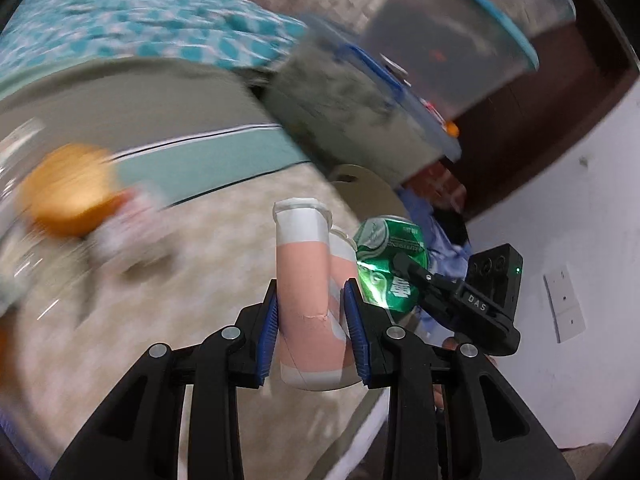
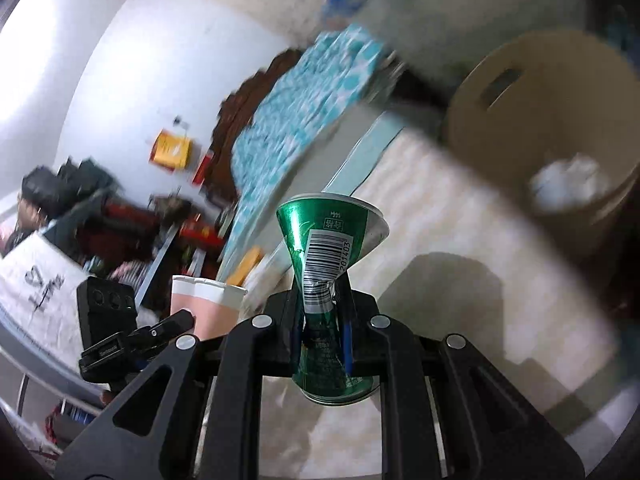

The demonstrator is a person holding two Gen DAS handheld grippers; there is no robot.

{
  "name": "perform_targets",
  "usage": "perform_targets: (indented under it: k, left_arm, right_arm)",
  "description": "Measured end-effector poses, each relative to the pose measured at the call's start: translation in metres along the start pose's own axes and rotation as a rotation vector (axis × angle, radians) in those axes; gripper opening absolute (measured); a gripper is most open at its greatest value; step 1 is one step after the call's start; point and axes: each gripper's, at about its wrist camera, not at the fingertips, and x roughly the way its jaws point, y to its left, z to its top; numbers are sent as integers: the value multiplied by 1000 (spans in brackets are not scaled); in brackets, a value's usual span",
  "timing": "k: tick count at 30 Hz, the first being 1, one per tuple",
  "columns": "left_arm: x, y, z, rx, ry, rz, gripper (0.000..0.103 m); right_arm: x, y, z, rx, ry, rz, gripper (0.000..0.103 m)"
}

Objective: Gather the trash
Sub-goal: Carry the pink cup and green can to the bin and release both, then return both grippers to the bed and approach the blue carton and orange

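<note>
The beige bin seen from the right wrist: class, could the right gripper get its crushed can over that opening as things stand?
Probably yes. The right gripper is shut on the green can, and bare floor lies between it and the beige bin, whose top is open with only white trash inside.

Beige bin (image 2: 520, 92) on mottled floor (image 2: 460, 216)

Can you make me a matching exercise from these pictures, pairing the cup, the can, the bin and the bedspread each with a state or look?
Things:
1. paper cup
2. green can
3. beige bin
4. bedspread

States:
A. teal and white pattern
B. crumpled white paper inside
C. crushed at the middle, in the right gripper
D. pink and white, squeezed in the left gripper

Pairs: 1-D, 2-C, 3-B, 4-A
</note>
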Motion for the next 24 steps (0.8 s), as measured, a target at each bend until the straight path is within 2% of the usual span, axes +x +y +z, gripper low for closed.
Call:
perform_targets:
  k: [4,7,8,9,10,13,17,20,24]
  left_arm:
    - [72,-53,43,97,50,-15,31]
    - [121,-90,71,162,57,5,33]
    - [133,-98,77,175,56,20,35]
    - [149,-107,85,185,58,57,45]
    - [163,-113,91,189,65,101,60]
    - [177,-117,90,199,86,143,60]
    - [153,-111,78,200,57,122,60]
    - [123,-98,53,197,55,106,60]
    - [87,-71,12,188,91,120,60]
  right_arm:
    - [-27,-38,48,30,-89,-92,18]
    - [-34,-58,74,33,-139,-191,25]
    - [-37,-64,77,35,-146,-207,50]
    - [-41,-69,81,41,-167,-212,79]
    - [-47,-70,82,32,-204,-210,82]
    - [-62,-66,79,8,-266,-236,77]
    - [-78,-63,67,33,-319,-174,73]
    - [-70,-55,60,22,-291,-148,67]
    - [-41,-35,51,-4,-185,-107,56]
